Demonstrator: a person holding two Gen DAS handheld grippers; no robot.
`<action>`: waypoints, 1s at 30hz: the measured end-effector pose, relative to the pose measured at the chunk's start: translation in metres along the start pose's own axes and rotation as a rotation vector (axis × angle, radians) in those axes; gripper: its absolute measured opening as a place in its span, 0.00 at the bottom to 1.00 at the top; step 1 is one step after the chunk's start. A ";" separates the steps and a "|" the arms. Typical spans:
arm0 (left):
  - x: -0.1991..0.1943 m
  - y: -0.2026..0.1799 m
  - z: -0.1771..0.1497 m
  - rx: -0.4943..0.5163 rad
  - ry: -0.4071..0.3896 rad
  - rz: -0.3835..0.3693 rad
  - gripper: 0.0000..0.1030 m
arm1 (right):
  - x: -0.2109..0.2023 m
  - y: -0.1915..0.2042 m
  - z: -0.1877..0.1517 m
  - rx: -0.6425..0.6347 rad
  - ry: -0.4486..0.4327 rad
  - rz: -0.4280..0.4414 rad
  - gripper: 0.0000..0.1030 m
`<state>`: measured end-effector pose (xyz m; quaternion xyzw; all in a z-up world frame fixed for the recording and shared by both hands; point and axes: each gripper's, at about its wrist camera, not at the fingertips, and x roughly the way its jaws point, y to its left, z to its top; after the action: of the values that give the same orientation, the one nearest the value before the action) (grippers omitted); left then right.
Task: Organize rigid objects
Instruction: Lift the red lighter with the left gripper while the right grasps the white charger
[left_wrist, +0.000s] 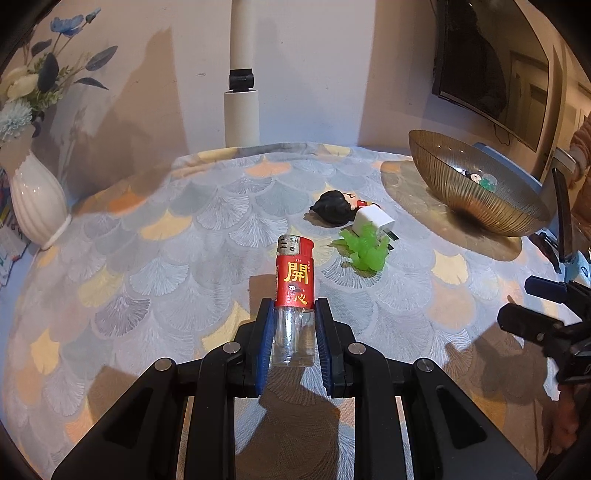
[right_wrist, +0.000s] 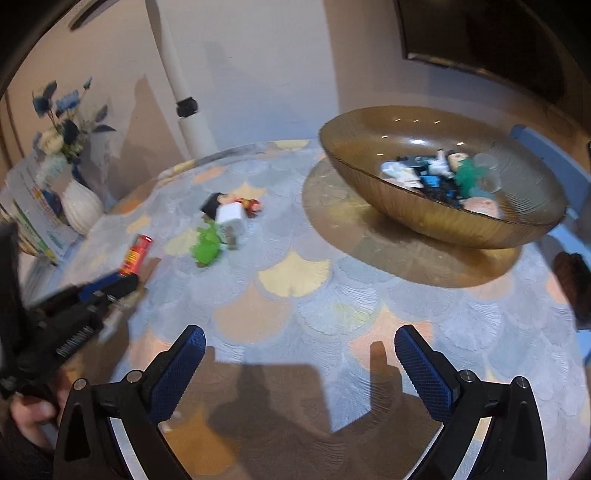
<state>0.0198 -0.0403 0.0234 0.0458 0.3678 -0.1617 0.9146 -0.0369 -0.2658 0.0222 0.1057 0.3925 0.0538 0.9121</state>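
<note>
One hand-held gripper (left_wrist: 294, 332) clamps the lighter (left_wrist: 294, 280) level, pointing forward.

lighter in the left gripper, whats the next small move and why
Probably carry the lighter rightward toward the amber bowl. The left gripper is already shut on its clear base, the bowl already holds other small items, and the right gripper is open and empty over the tablecloth.

Glossy ribbed glass bowl (right_wrist: 424, 218); matt woven tablecloth (left_wrist: 147, 258); clear plastic lighter (left_wrist: 294, 295).
</note>
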 end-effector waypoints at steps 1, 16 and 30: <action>0.000 0.001 0.000 -0.003 0.001 -0.001 0.18 | 0.000 0.000 0.006 0.012 0.011 0.041 0.97; 0.002 0.007 -0.001 -0.029 0.009 -0.025 0.18 | 0.094 0.050 0.097 -0.038 0.107 0.094 0.42; 0.005 0.010 -0.001 -0.045 0.012 -0.024 0.19 | 0.120 0.046 0.095 -0.104 0.165 -0.061 0.38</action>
<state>0.0255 -0.0321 0.0191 0.0217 0.3773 -0.1641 0.9112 0.1139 -0.2136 0.0125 0.0414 0.4659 0.0550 0.8821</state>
